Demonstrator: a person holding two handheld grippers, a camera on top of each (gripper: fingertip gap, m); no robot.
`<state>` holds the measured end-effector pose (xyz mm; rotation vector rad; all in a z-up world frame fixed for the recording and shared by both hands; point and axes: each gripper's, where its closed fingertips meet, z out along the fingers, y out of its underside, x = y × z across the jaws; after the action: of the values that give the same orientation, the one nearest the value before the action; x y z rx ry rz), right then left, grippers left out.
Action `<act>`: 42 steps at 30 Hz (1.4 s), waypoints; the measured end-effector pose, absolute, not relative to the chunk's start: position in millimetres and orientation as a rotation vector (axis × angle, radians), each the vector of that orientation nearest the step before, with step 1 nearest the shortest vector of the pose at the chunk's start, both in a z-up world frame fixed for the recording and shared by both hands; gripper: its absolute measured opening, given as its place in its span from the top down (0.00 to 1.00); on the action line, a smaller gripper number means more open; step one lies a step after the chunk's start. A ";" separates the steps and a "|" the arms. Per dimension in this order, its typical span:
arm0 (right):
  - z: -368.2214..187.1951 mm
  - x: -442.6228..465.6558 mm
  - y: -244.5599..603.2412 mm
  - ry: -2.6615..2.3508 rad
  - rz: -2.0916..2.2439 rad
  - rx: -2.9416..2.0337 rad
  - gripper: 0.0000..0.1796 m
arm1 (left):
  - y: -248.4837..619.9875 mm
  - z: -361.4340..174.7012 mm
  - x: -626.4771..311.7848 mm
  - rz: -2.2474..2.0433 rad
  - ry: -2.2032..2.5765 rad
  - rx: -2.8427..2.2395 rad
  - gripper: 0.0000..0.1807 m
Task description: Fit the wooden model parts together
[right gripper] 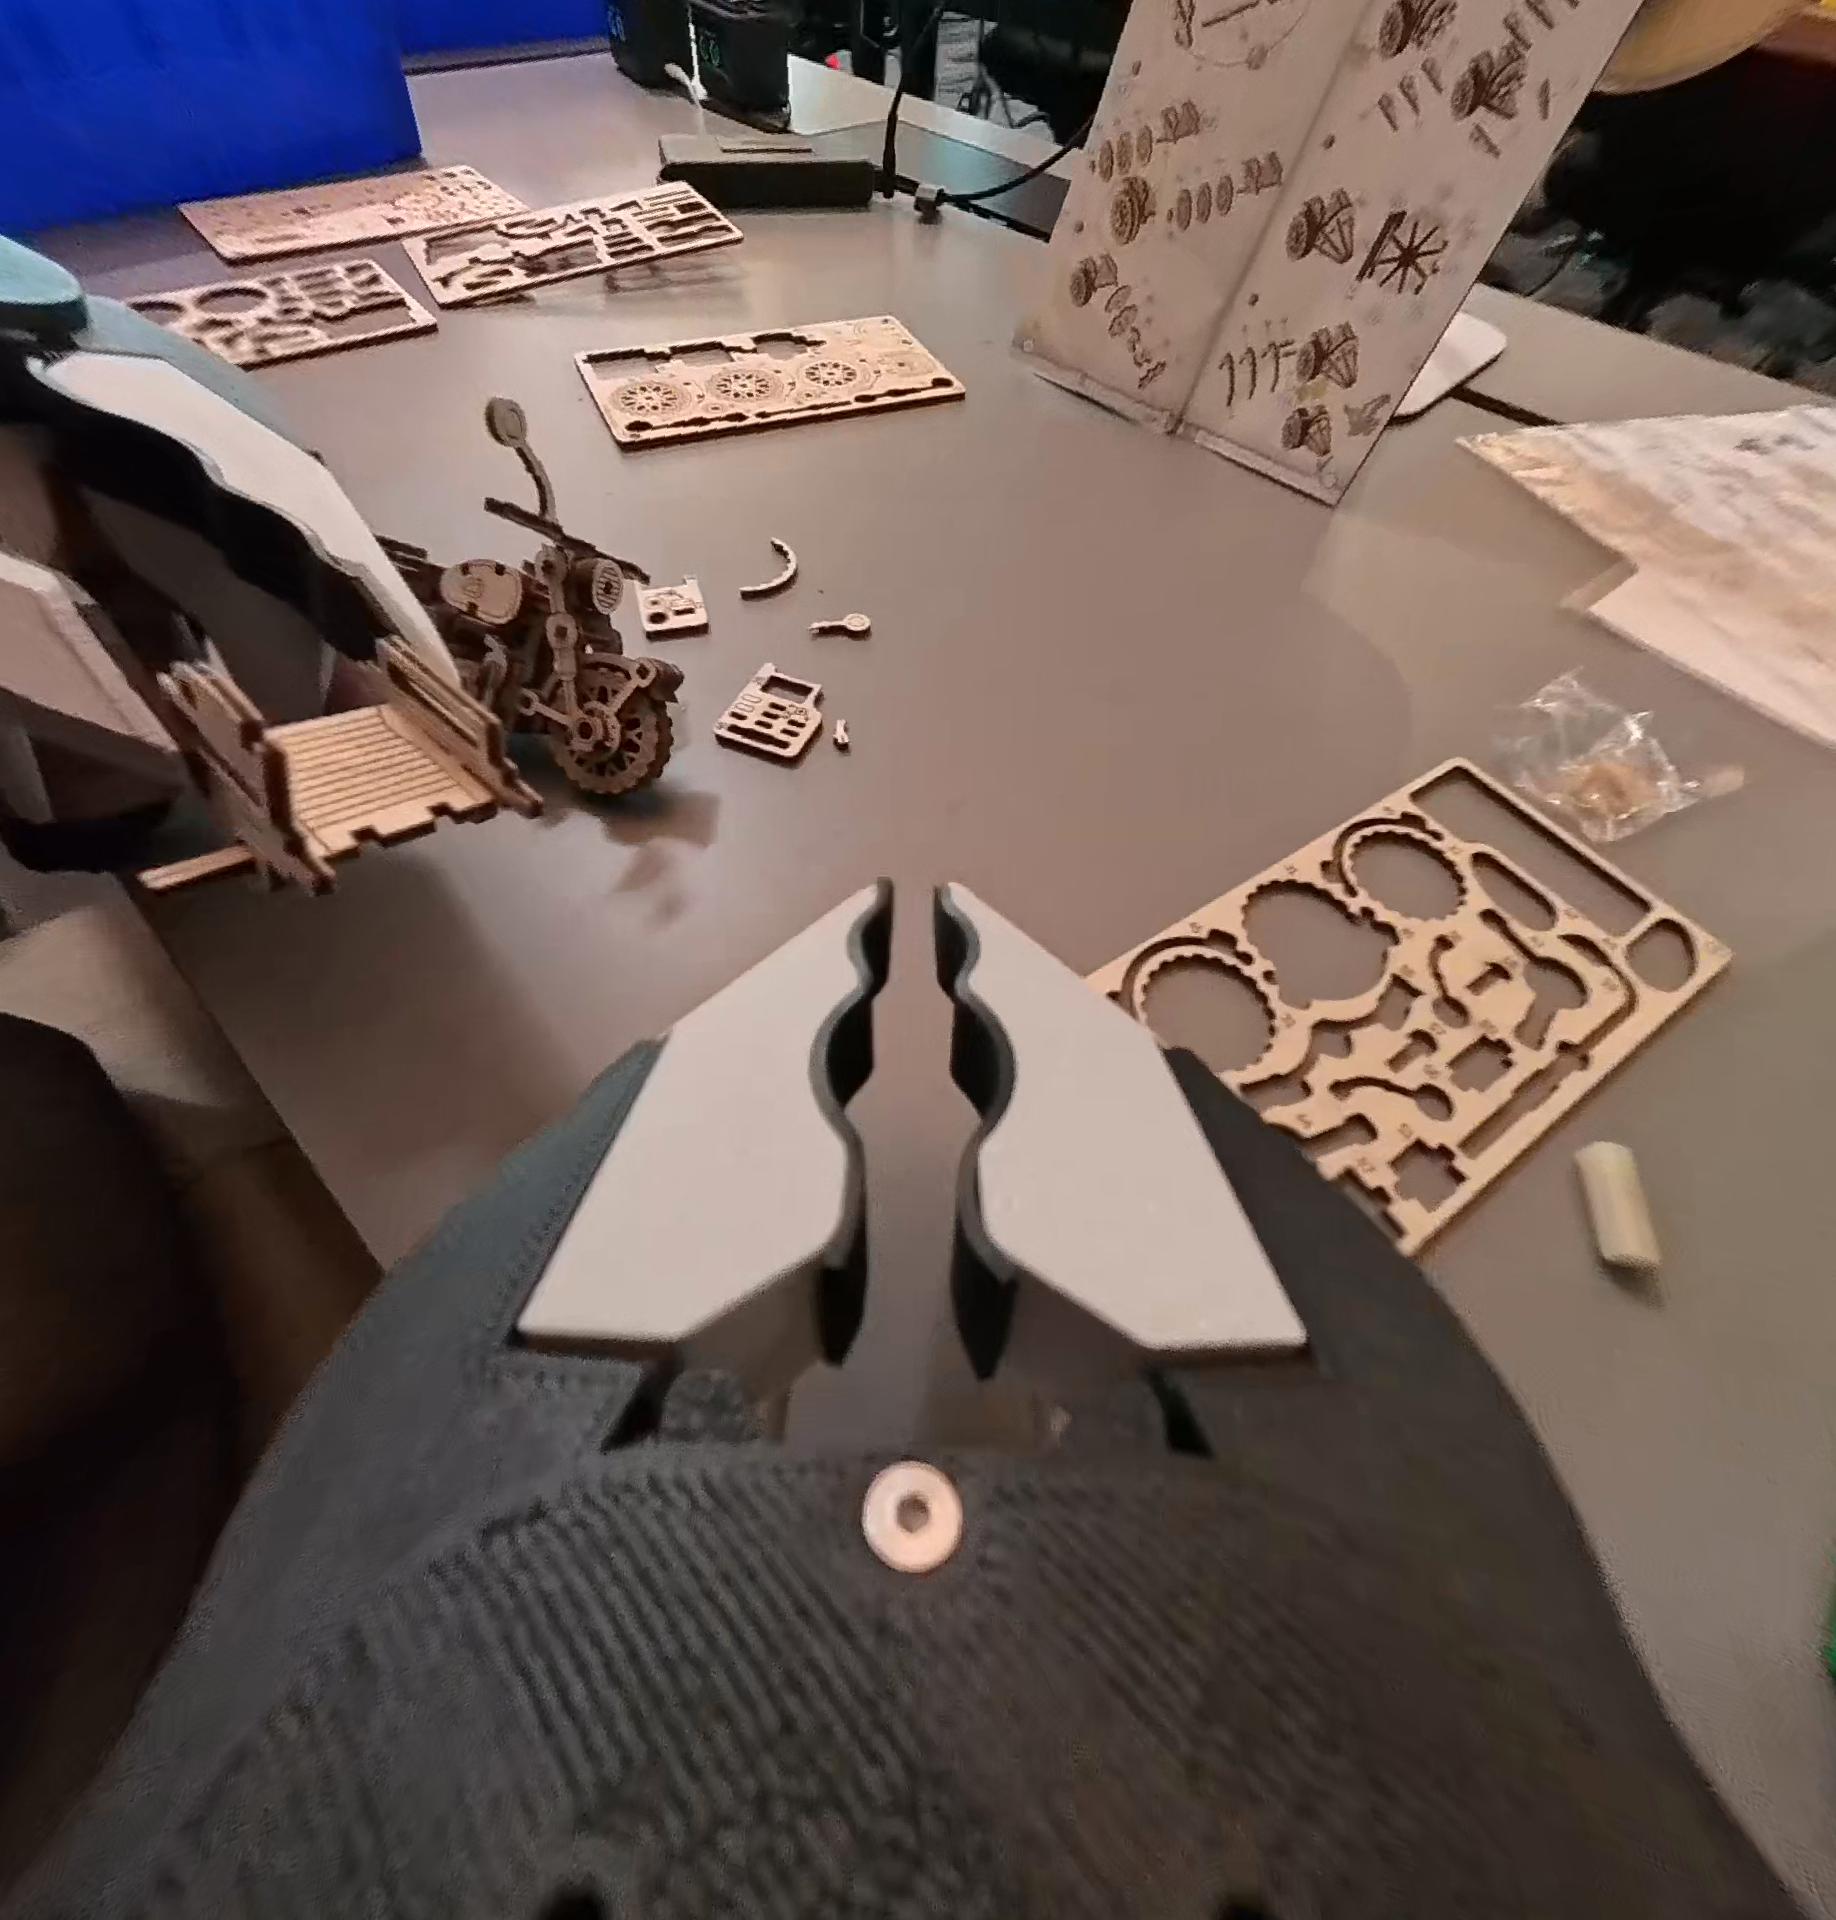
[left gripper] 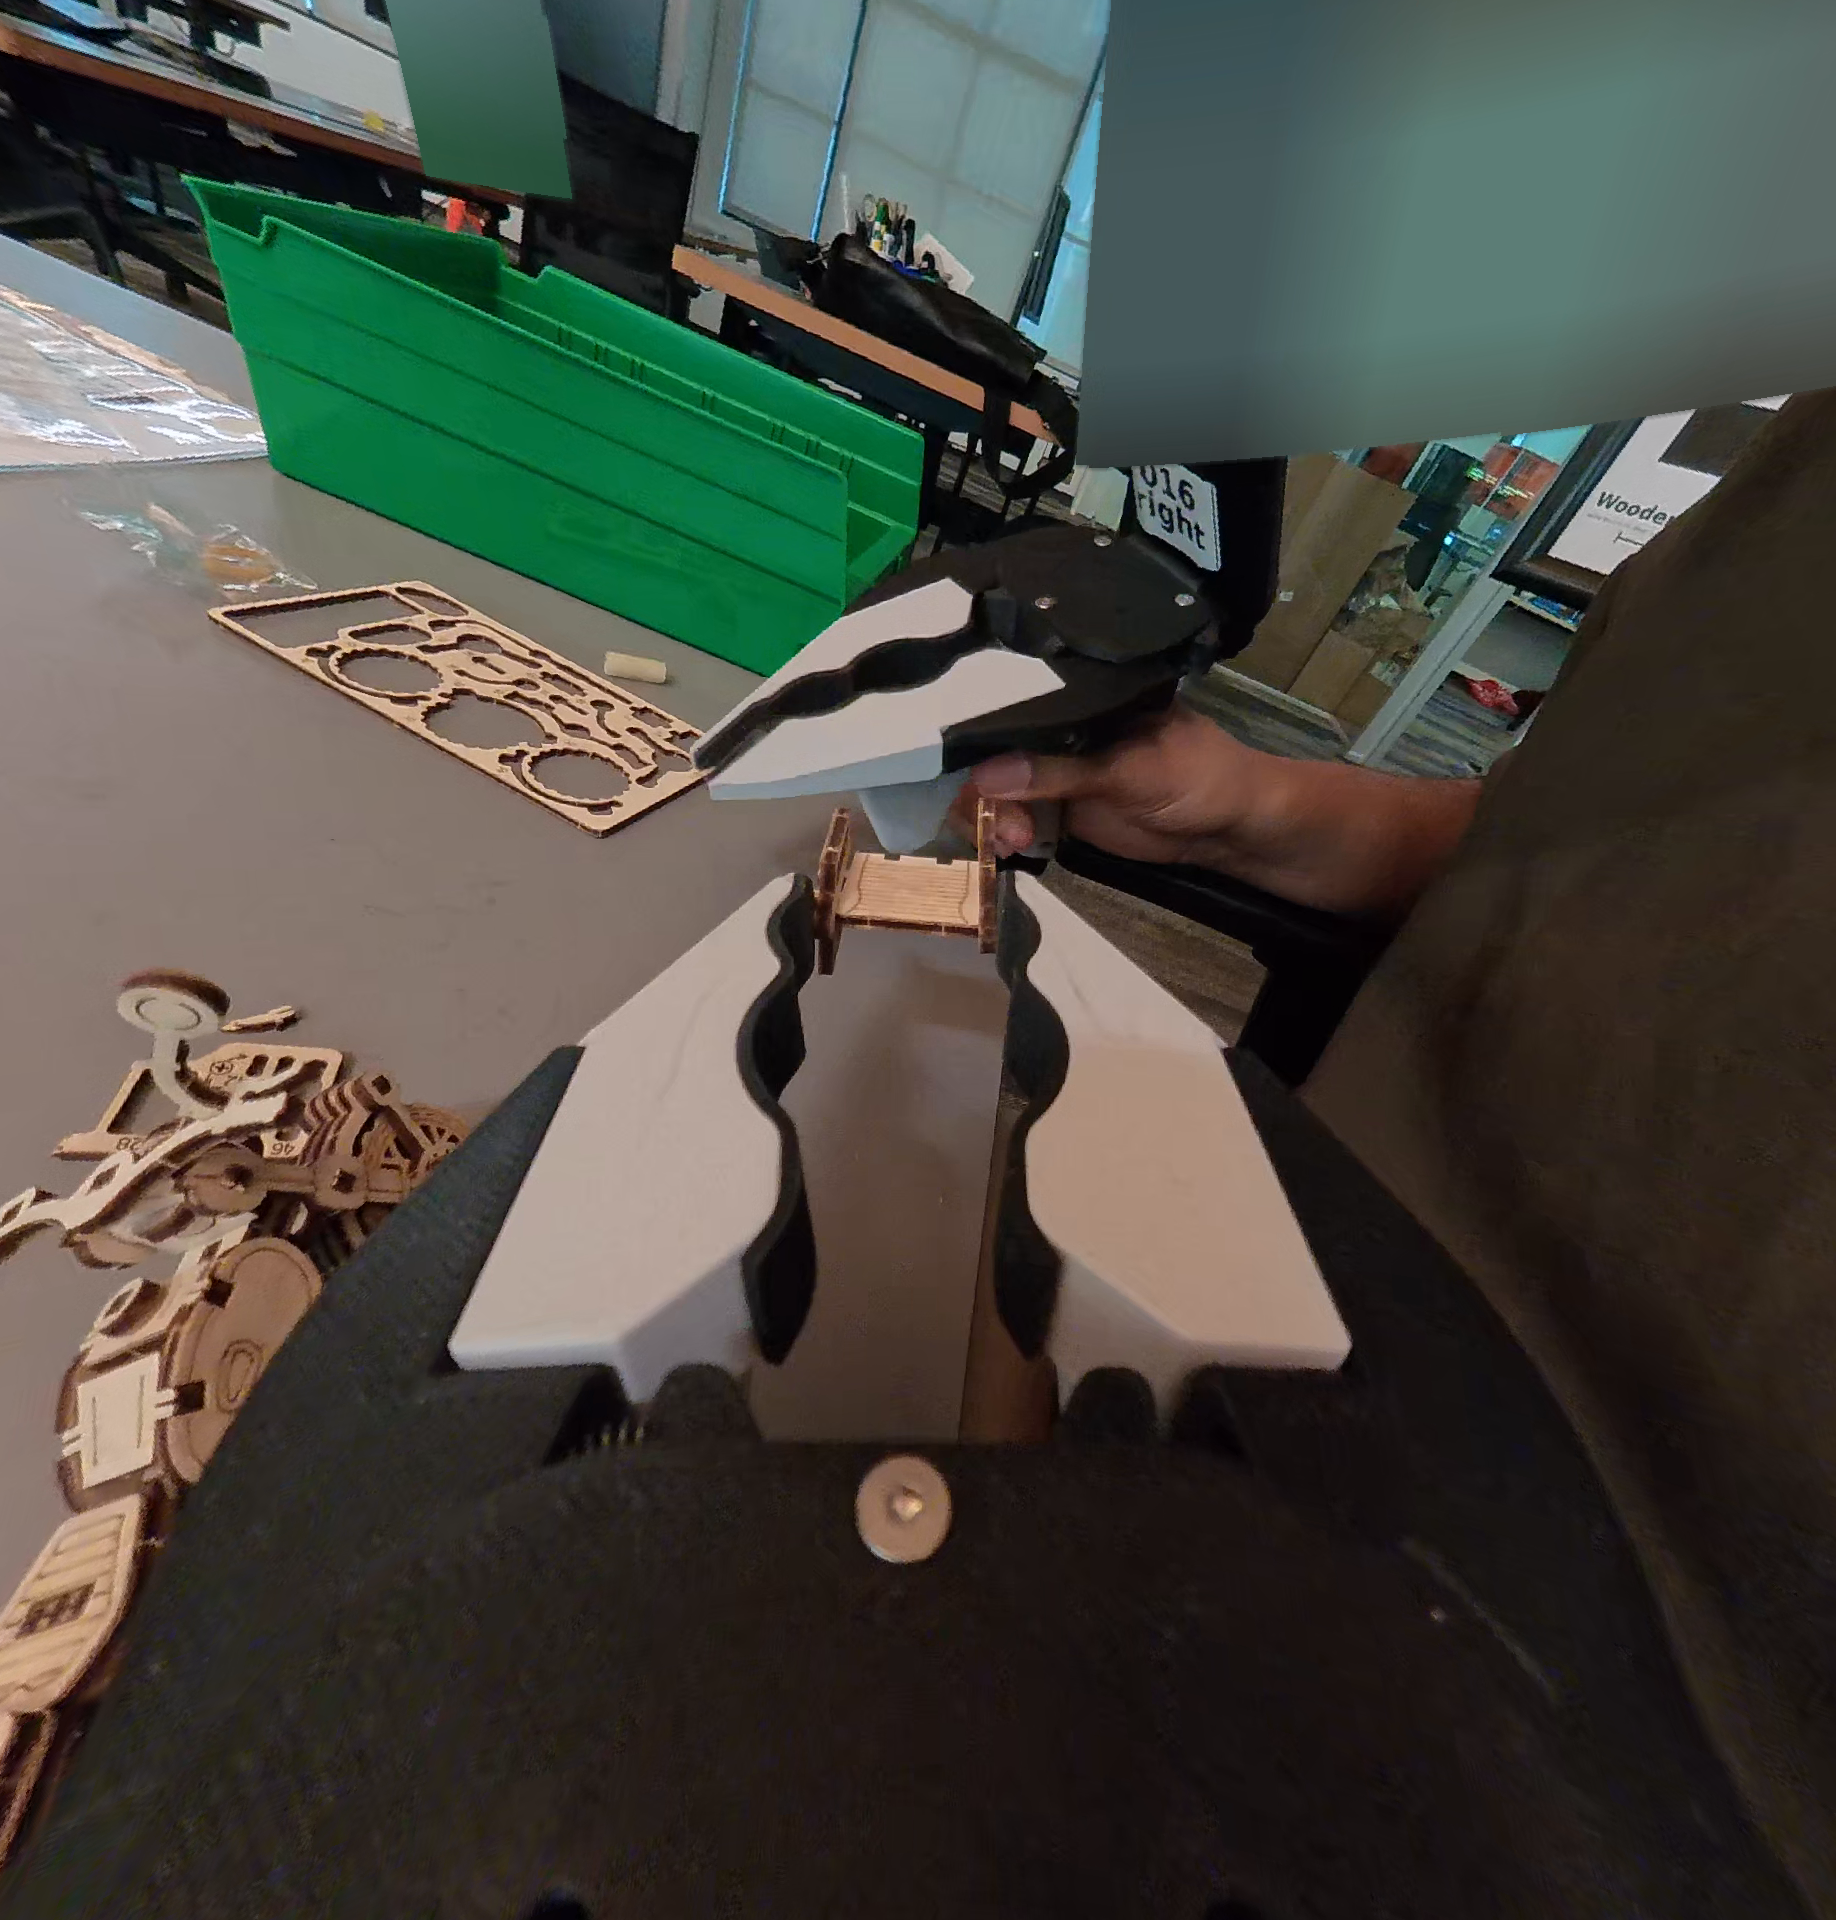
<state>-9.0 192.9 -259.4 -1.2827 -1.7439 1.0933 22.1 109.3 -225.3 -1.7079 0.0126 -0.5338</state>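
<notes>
My left gripper (left gripper: pixel 906 904) is shut on a small wooden tray-like assembly (left gripper: pixel 909 894), a ribbed floor panel between two side plates. Each pad presses on one side plate and holds the assembly above the table edge. It also shows at the left of the right wrist view (right gripper: pixel 363 769), with a thin wooden strip sticking out below it. My right gripper (right gripper: pixel 912 904) hovers over the grey table (right gripper: pixel 1049 665) with its jaws a narrow slit apart and nothing between them. In the left wrist view it (left gripper: pixel 716 764) hangs just above and behind the assembly without touching it. A wooden motorcycle model (right gripper: pixel 581 644) stands on the table.
A punched-out wooden sheet (right gripper: pixel 1413 997) and a small pale cylinder (right gripper: pixel 1617 1216) lie to the right. Loose small parts (right gripper: pixel 770 709), more sheets (right gripper: pixel 768 390), a standing instruction booklet (right gripper: pixel 1288 229) and a plastic bag (right gripper: pixel 1600 758) lie farther off. A green bin (left gripper: pixel 540 416) stands behind. The tips of one gripper are about 10 centimetres away from the tips of the other. My left tips are about 25 centimetres from the small pale cylinder (right gripper: pixel 1617 1216), my right tips only 15 centimetres.
</notes>
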 end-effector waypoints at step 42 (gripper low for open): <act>-238.4 -2.0 168.7 -1.729 1.480 -1.306 0.64 | 110.0 -226.2 21.4 -0.551 -0.002 -1.711 0.82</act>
<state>-2.0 168.7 -238.4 -1.3062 -1.7289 1.4801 21.4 110.0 -226.2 -1.7113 -0.0022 -0.5508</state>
